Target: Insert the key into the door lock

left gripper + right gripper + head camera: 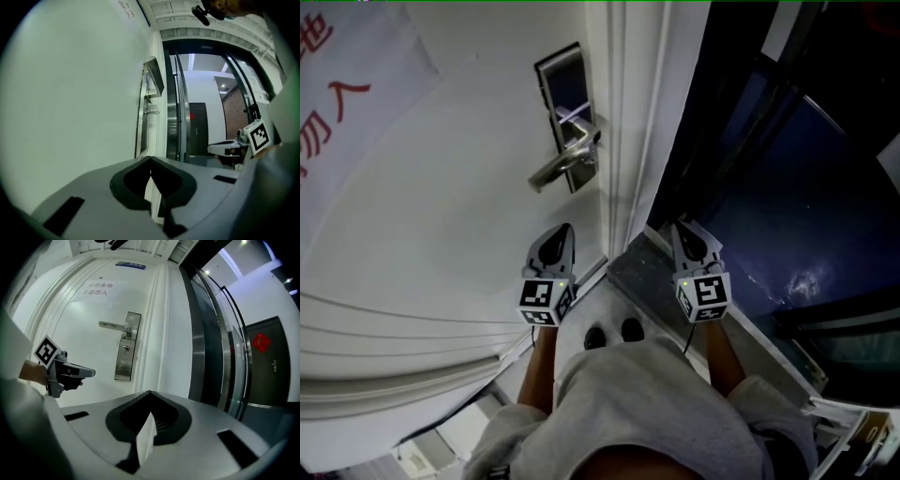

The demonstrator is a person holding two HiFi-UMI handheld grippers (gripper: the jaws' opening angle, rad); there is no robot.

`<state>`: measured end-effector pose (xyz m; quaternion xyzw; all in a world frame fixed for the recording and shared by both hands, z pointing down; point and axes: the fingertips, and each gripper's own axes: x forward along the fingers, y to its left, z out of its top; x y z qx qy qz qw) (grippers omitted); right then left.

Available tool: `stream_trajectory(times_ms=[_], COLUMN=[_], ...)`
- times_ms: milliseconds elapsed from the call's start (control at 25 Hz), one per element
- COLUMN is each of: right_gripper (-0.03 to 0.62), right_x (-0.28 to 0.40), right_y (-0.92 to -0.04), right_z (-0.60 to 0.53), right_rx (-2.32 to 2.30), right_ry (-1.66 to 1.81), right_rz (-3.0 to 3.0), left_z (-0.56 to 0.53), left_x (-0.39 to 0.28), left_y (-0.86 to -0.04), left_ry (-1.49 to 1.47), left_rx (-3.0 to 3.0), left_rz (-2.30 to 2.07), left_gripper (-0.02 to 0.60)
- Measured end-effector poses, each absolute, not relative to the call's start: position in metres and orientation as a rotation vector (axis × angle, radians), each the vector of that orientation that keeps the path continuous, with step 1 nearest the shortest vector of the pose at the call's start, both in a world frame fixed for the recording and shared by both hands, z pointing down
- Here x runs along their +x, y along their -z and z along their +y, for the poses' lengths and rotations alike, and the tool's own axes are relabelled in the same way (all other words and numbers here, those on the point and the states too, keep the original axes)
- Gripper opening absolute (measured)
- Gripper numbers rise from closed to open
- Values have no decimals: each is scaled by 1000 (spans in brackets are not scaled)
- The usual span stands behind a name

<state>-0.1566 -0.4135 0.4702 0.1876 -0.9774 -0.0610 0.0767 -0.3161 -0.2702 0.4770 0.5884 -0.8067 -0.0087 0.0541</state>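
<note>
**doorguy:** where's everything sitting right now? In the head view both grippers are hovering side by side in front of the white door (441, 206), near the door lock (123, 364) but clearly apart from it

**latchfan:** yeah, the lock is sitting close to the door's edge, with the lever handle (111, 325) sticking out near the top and the keyhole (124, 348) just under it. The right gripper (150, 393) is pinching fully closed, tips touching. I'm not seeing anything caught in it, and that pale wedge behind the tips is looking like door showing through to me. The left gripper (150, 158) is looking the same, tips together and nothing in it

**doorguy:** and the key?

**latchfan:** honestly I'm not finding one in either gripper. In the left gripper view a little stub (152, 111) is poking out of the lock below the handle. It could be a key or it could be a knob, and it's too small to call

**doorguy:** how's it going to handle, you reckon?

**latchfan:** I'm guessing small, light, stiff metal, and slick — so I'd be pinching it flat across the wide head and leaving the whole blade free. I'd also be keeping it square to the slot, since it's probably going to twist in the pads if it's catching the keyhole rim off-line
</note>
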Motion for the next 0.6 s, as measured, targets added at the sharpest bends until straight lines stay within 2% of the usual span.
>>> stream_trajectory(times_ms=[600], right_gripper=[21], right_x=[-165], right_y=[-465], right_z=[-416], right_rx=[590], right_ry=[216], right_rz=[-2920], left_z=[-265], left_x=[-322], left_y=[-479], left_ry=[28], left_rx=[1776], left_rz=[-2457], left_gripper=[18])
